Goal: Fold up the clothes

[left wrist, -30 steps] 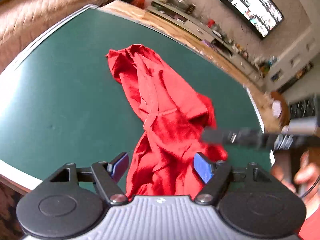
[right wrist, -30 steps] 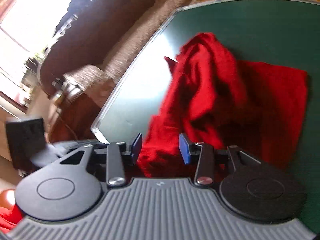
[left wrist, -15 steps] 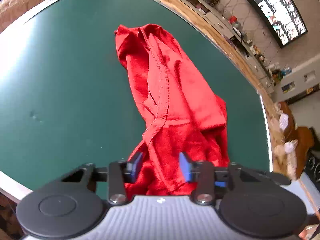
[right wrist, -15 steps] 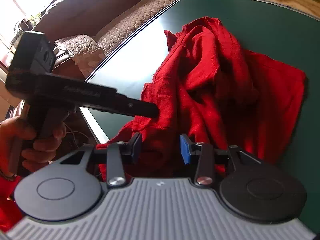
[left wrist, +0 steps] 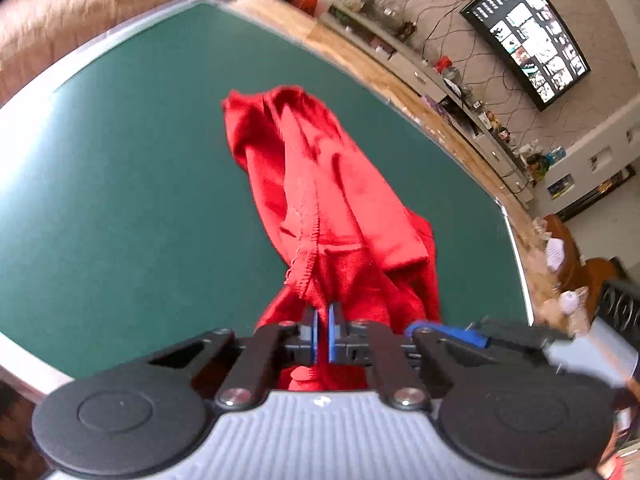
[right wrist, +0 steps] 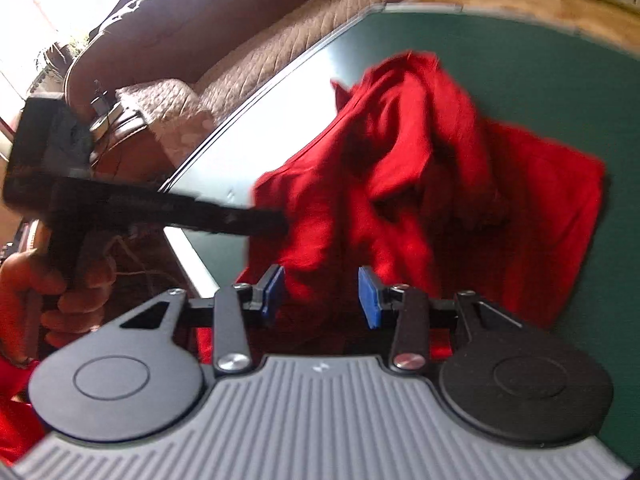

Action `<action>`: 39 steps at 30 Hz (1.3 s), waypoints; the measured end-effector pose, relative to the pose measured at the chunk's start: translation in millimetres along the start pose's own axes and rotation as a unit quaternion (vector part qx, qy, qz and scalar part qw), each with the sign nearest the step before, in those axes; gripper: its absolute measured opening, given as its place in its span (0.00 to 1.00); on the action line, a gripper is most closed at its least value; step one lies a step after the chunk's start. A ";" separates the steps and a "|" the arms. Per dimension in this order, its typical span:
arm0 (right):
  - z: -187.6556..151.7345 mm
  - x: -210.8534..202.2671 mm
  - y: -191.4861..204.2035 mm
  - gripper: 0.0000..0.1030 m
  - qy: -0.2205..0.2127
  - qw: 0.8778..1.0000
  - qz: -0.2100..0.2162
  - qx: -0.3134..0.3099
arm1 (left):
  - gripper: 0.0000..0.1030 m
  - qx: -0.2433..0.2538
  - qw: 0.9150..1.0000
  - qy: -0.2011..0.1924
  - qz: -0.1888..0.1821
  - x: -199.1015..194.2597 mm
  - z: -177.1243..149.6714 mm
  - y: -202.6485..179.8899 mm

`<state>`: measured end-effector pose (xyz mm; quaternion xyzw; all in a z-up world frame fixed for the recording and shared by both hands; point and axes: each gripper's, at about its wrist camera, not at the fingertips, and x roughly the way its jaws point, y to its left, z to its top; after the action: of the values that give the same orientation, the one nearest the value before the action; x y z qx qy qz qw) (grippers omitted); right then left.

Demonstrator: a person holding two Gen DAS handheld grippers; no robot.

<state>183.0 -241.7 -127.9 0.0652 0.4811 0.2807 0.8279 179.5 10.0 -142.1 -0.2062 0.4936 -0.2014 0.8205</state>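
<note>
Left tongs [left wrist: 321,334] just clamped the near edge of the red cloth [left wrist: 320,184], which stretches away across the green surface [left wrist: 120,200]; right tongs [right wrist: 321,296] apart w/ cloth between.

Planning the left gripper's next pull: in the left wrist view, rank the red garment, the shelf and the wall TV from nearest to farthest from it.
1. Red garment: pinched in the left gripper.
2. Shelf: beyond the table's far edge.
3. Wall TV: upper right, above the shelf.
</note>
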 end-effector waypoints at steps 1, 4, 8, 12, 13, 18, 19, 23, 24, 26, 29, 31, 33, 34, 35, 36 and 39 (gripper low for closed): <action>2.9 -3.5 -0.1 0.46 -0.009 1.000 -0.011 -0.007 | 0.04 0.006 1.000 -0.007 0.006 -9.1 -0.5 0.7; 16.4 -5.0 -3.9 0.46 -0.027 0.998 -0.056 -0.019 | 0.04 0.013 1.000 -0.019 0.020 -30.6 -0.4 3.5; 34.3 8.1 -7.2 0.46 -0.026 0.995 -0.093 -0.027 | 0.04 0.012 0.999 -0.026 0.033 -49.1 -0.4 10.0; 40.2 19.6 -6.1 0.46 -0.019 0.995 -0.100 -0.018 | 0.04 -0.008 0.999 -0.034 0.032 -60.5 -0.4 19.4; 41.4 21.7 -5.8 0.46 -0.018 0.995 -0.100 -0.013 | 0.04 -0.008 0.999 -0.033 0.030 -61.8 -1.4 19.5; 46.4 5.6 4.1 0.46 -0.019 0.999 -0.008 0.025 | 0.04 0.023 0.999 -0.023 0.015 -61.7 -12.8 0.1; 48.5 1.5 8.5 0.46 -0.017 1.000 0.004 0.019 | 0.05 0.031 0.999 -0.018 0.010 -59.5 -16.3 -5.7; 53.4 -11.9 19.0 0.46 -0.004 0.999 0.042 0.007 | 0.05 0.053 0.999 0.006 0.003 -36.3 -23.4 -30.3; 53.7 -14.1 17.3 0.46 -0.004 0.999 0.039 0.014 | 0.06 0.053 0.999 0.009 -0.005 -31.4 -22.4 -34.4; 53.0 -15.7 11.3 0.46 -0.008 0.999 0.032 0.028 | 0.15 0.057 0.998 0.012 -0.014 -26.1 -21.5 -42.1; 43.6 -17.1 1.0 0.46 -0.002 0.997 0.042 0.063 | 0.39 0.101 0.995 0.016 -0.013 -28.3 -26.9 -55.7; 32.4 -20.1 -0.2 0.46 0.002 0.997 0.040 0.060 | 0.40 0.118 0.993 0.023 -0.010 -30.1 -31.5 -58.0; 20.9 -18.1 1.6 0.46 0.003 0.998 0.023 0.053 | 0.40 0.120 0.992 0.032 -0.004 -31.7 -35.9 -52.6; 15.2 -17.0 4.4 0.46 0.003 0.999 0.017 0.049 | 0.40 0.120 0.992 0.036 0.001 -33.0 -38.4 -49.1; 10.3 -16.0 7.5 0.46 0.005 0.999 0.014 0.043 | 0.40 0.120 0.992 0.039 0.005 -34.4 -40.6 -45.4; 6.4 -14.8 11.8 0.46 0.007 0.999 0.010 0.035 | 0.40 0.117 0.992 0.040 0.009 -36.2 -41.8 -40.9; 0.8 -9.2 26.9 0.46 0.012 1.000 -0.014 0.010 | 0.40 0.110 0.993 0.045 0.019 -41.8 -45.3 -27.6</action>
<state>169.3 -224.0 -110.3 0.0634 0.4947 0.2654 0.8251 117.5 3.1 -116.3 -0.0961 0.5084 -0.2479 0.8190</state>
